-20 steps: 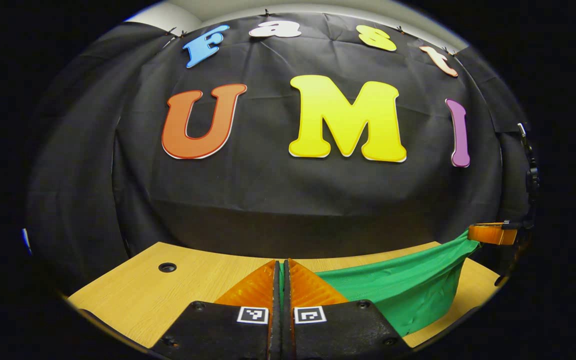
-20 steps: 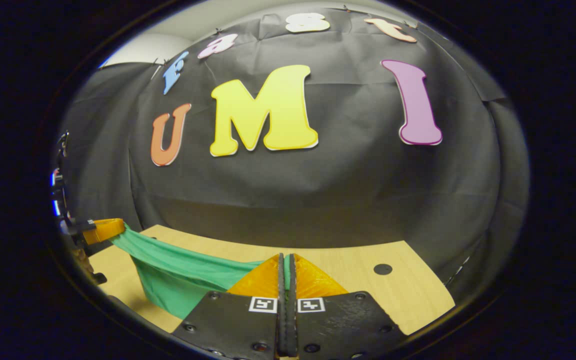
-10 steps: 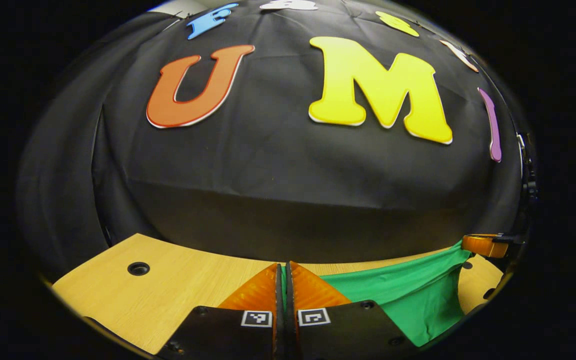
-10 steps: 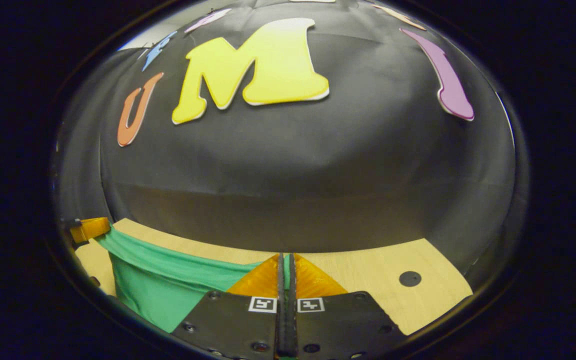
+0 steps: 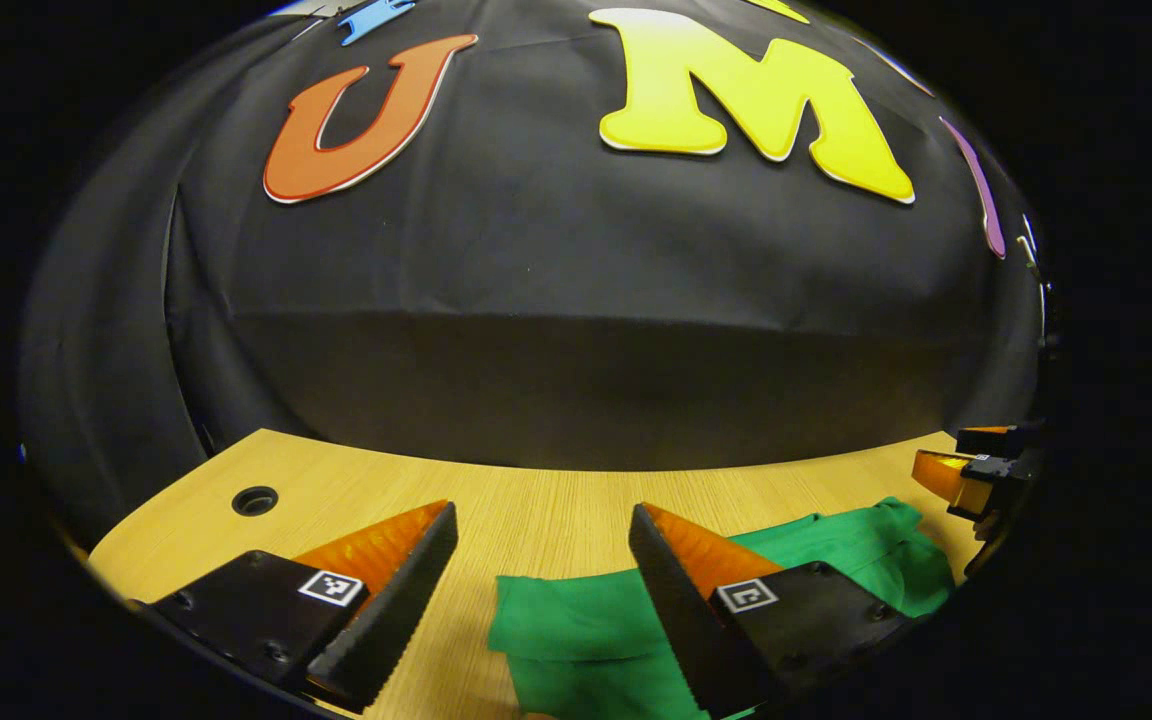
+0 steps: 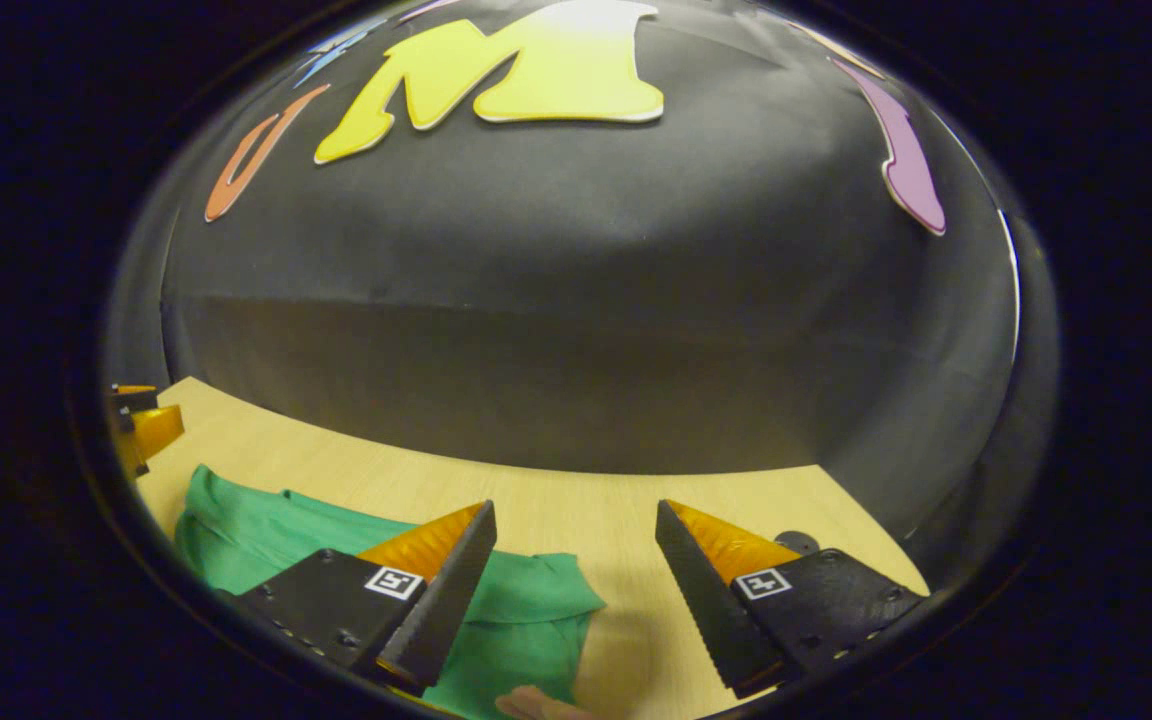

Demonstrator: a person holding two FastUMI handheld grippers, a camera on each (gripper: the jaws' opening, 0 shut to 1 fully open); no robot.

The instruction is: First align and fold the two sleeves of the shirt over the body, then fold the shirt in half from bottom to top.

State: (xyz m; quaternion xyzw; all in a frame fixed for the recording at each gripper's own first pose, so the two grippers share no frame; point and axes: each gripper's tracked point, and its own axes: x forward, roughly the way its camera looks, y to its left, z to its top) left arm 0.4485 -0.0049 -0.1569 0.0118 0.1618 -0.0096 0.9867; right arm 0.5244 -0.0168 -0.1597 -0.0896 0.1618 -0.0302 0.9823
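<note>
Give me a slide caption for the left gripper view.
Left claw open above the green shirt lying on the wooden table.

dim booth, lit from above and in front: the table (image 5: pixel 536 500) glows warm while the cloth wall's lower band falls into shadow. strong fisheye bending curves the table edge in both views. the shirt (image 6: pixel 526 610) stays sharp; rims darken and blur slightly.

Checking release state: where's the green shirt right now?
The green shirt lies on the wooden table, below the open left gripper in the left gripper view, and under the open right gripper toward the left in the right gripper view.
</note>
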